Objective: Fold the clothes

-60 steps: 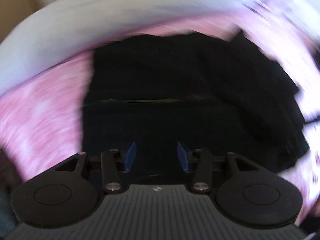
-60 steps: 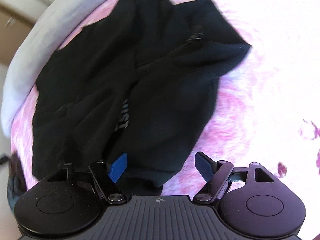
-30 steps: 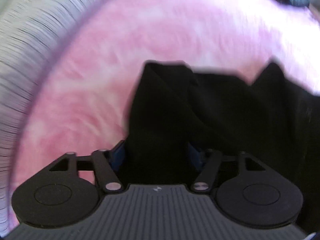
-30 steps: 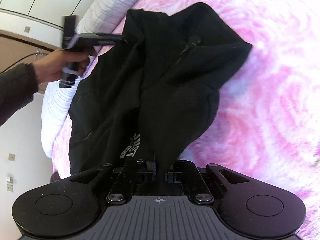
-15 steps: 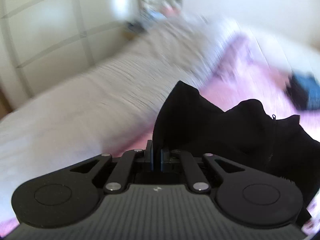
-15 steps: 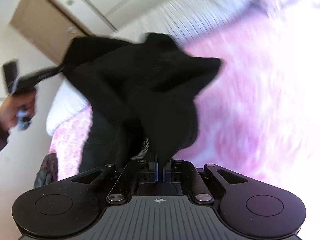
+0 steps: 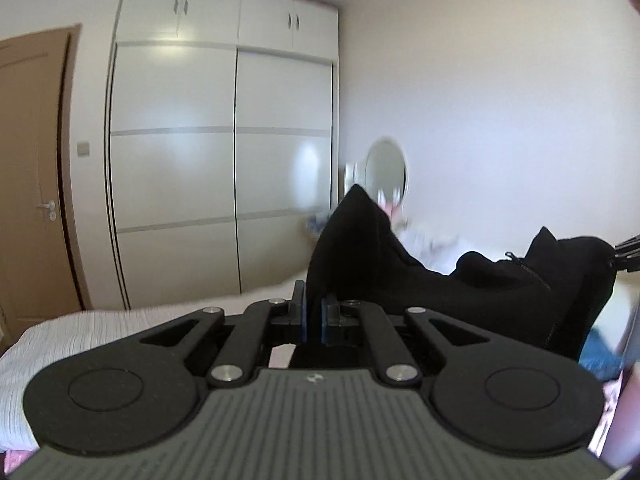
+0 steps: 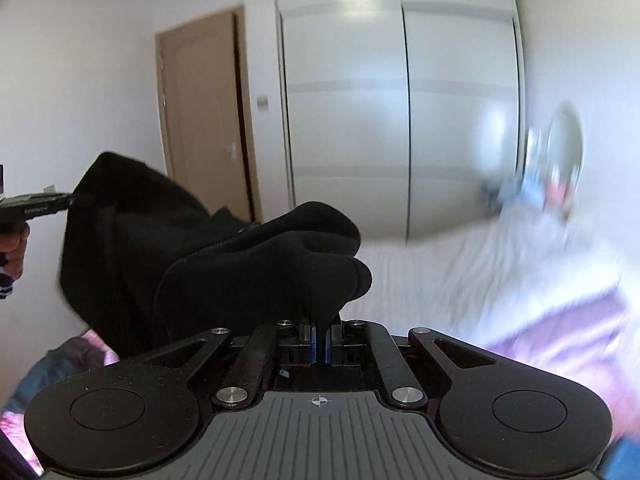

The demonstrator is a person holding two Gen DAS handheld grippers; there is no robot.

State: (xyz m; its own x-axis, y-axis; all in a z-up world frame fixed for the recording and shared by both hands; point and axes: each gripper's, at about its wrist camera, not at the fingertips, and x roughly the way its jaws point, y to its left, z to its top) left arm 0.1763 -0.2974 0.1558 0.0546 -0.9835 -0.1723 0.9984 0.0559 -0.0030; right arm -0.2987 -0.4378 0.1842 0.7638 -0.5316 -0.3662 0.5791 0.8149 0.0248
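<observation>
A black zip-up jacket (image 7: 472, 284) hangs in the air, stretched between both grippers. My left gripper (image 7: 313, 316) is shut on one edge of it, and a peak of black cloth stands up just past the blue pads. My right gripper (image 8: 319, 340) is shut on another edge of the jacket (image 8: 248, 264), which bulges above the pads. In the right wrist view the left gripper (image 8: 60, 201) shows at the far left, pinching the cloth. In the left wrist view the right gripper (image 7: 614, 254) shows at the far right edge.
A bed with a white ribbed cover (image 7: 120, 324) and pink sheet (image 8: 560, 332) lies below. A white wardrobe (image 7: 224, 160) and a brown door (image 7: 32, 184) stand behind. A round mirror (image 7: 386, 170) hangs on the wall. Blue clothing (image 7: 600, 354) lies on the bed.
Both grippers closed on the jacket where it lay on the pink sheet, then lifted it clear of the bed. Both views have tilted up toward the wardrobe and door.
</observation>
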